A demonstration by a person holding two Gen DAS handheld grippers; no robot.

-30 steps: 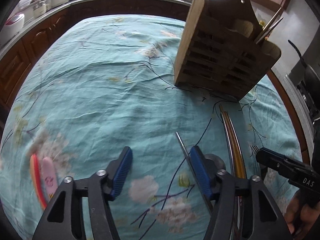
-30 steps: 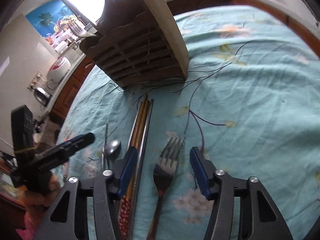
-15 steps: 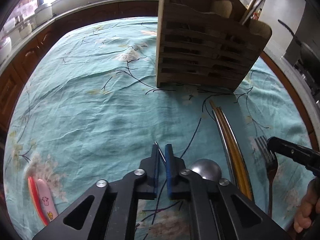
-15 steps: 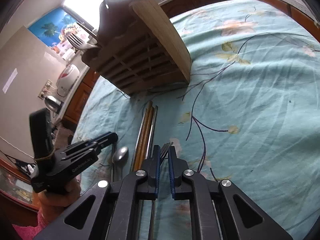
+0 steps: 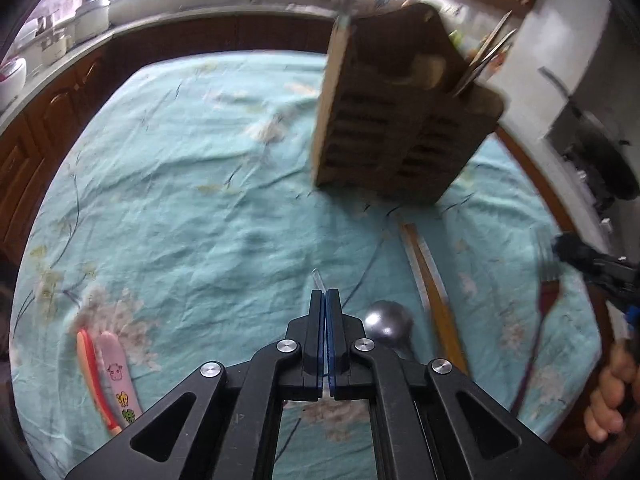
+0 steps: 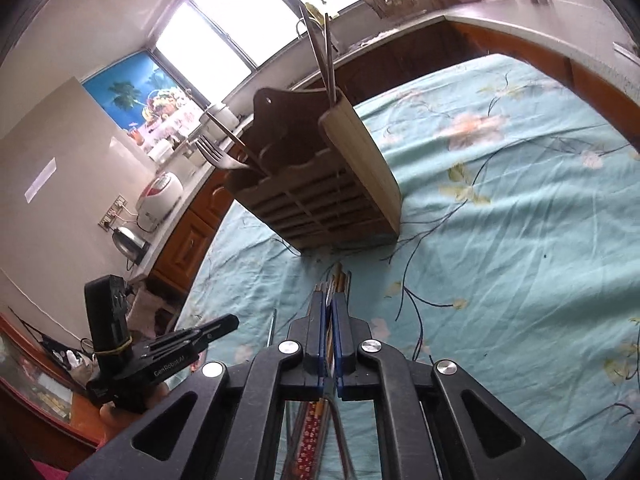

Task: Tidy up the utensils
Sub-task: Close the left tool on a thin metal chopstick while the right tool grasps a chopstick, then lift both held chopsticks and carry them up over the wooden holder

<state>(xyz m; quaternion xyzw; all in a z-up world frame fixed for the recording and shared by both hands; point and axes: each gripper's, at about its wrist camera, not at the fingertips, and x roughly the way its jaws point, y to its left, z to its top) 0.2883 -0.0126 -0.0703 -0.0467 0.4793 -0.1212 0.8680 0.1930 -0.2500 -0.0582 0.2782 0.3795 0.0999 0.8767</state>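
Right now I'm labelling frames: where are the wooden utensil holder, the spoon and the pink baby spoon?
wooden utensil holder (image 6: 320, 208): right wrist view, slatted front.
spoon (image 5: 387, 318): left wrist view, on its bowl.
pink baby spoon (image 5: 118, 376): left wrist view, mid-handle.

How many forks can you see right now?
2. One metal fork stands tines-up in the brown wooden utensil holder. One dark-handled fork is clamped in the shut right gripper. Others may be hidden inside the holder.
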